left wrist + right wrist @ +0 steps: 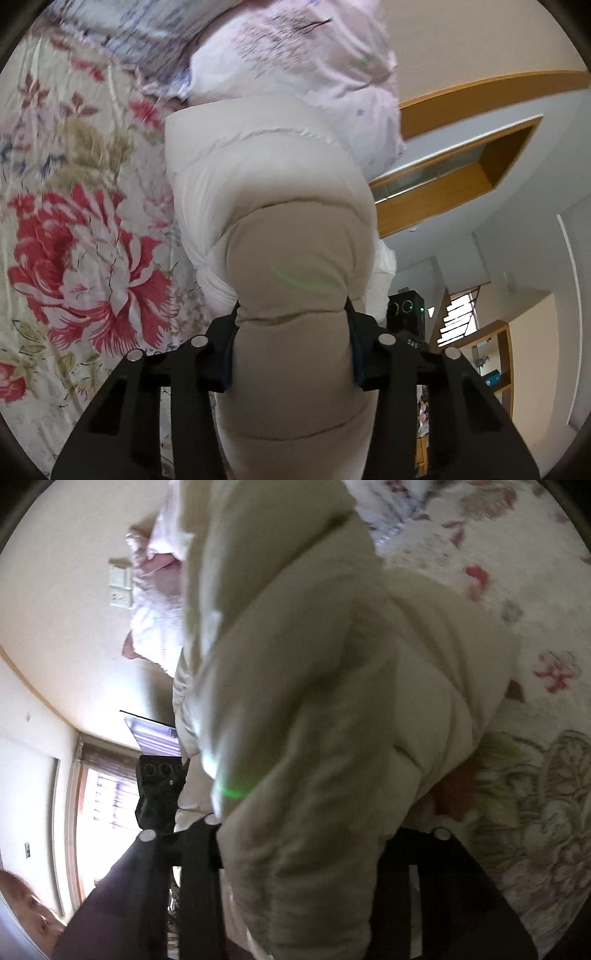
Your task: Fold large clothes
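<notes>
Left gripper (291, 325): clenched on cream puffer jacket (266, 192), running lengthwise up-frame.
Right gripper (295, 834): probably clenched on it; blurred.
Floral bedsheet (74, 240): left of frame.

Left gripper (291, 317) clamped on the cream puffer jacket (269, 206), one black finger (218, 354) pressed into each side of the padded roll. Right gripper (301, 834) likewise closed on jacket fabric bulging between and over its fingers (201, 849), right fingertip hidden.
</notes>
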The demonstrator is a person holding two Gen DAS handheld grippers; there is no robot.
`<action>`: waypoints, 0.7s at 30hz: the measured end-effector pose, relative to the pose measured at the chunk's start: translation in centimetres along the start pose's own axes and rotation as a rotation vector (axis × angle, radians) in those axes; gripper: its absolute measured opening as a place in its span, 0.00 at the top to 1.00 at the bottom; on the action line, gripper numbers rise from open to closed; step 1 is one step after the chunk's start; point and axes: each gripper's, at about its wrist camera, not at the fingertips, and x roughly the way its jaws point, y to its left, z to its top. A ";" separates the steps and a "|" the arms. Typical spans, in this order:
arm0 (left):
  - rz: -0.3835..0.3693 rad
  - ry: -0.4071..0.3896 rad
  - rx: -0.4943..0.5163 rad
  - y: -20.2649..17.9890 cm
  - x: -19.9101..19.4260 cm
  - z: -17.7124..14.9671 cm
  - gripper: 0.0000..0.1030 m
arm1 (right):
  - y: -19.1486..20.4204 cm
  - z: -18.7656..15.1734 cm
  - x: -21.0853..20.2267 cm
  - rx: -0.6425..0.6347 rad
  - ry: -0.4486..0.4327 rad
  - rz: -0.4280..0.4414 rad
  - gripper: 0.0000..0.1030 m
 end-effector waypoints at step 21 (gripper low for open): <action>0.260 -0.206 -0.027 5.9 -10.0 4.7 0.55 | 4.2 3.0 15.0 -0.037 0.072 0.052 0.61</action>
